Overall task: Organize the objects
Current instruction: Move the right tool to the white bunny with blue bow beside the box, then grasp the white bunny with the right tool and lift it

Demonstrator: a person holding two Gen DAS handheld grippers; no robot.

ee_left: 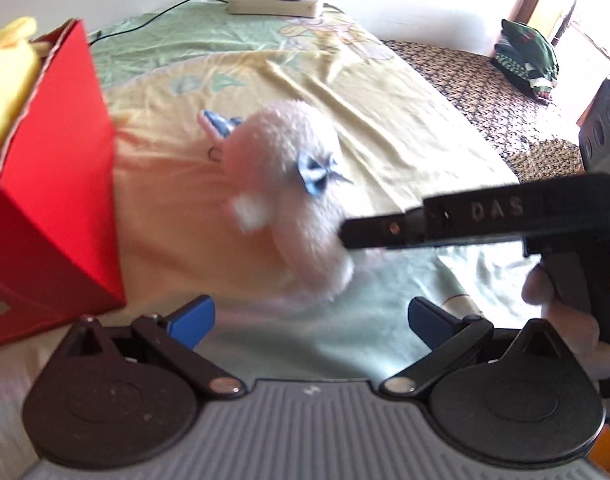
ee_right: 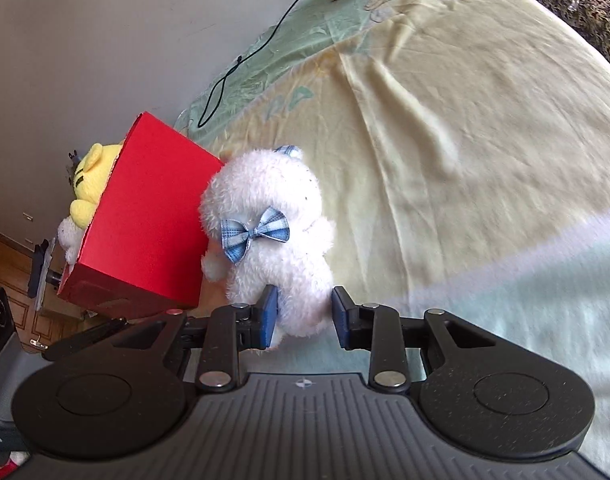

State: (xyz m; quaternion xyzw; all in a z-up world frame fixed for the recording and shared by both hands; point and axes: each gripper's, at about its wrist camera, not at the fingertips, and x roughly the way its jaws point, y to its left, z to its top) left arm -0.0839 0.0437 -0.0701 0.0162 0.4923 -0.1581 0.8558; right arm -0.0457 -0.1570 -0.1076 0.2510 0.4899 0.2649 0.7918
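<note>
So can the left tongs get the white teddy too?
Probably yes. The left tongs are open and empty, and the white teddy sits just ahead with nothing between. But the right tongs already pinch its bottom end.

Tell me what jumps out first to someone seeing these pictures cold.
The white plush toy with a blue checked bow dominates the middle of the bed, its lower end between the blue fingers of the right gripper. Next comes the bright red box to its left, standing on the yellow-green sheet with a yellow plush poking out of its top. The left gripper hangs open nearby, holding nothing.
</note>
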